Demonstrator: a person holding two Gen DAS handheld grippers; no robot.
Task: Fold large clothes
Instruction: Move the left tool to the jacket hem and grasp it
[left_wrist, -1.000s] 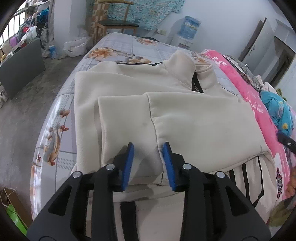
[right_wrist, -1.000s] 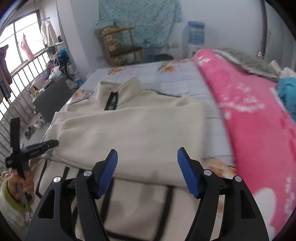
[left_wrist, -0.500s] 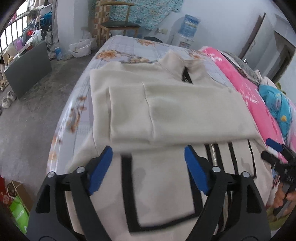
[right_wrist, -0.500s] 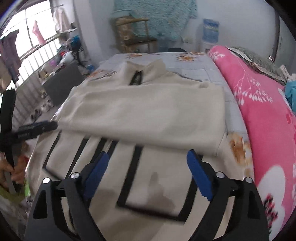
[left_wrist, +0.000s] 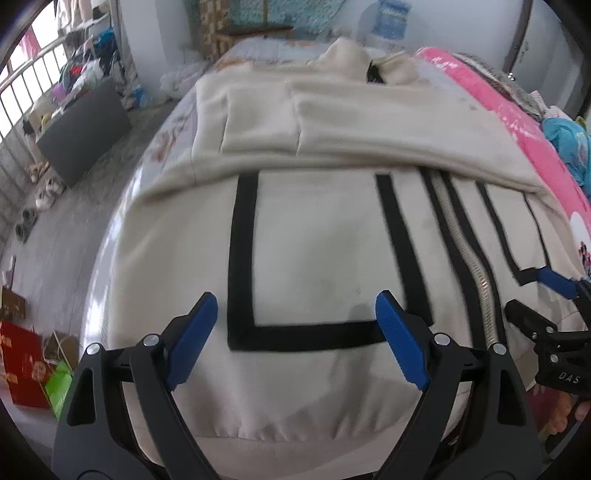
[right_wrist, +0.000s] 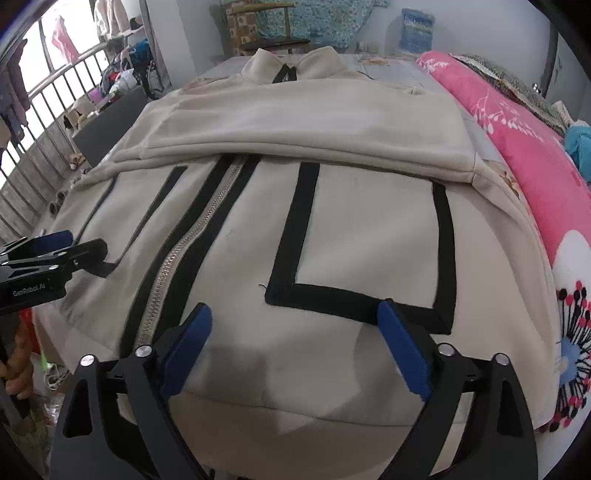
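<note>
A second ago the left gripper (left_wrist: 295, 332) pinched the folded sleeve; now its fingers stand apart and empty, drawn back to the jacket (right_wrist: 332, 229) hem at the bed's near edge. The right gripper (right_wrist: 295, 339) is likewise spread. Sleeves look done; a hem-to-collar fold likely follows.

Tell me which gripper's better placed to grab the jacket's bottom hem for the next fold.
Neither clearly. Left gripper and right gripper both hang open over the cream jacket, one on each side of its zipper, near the hem. Likely a two-handed lift.
</note>
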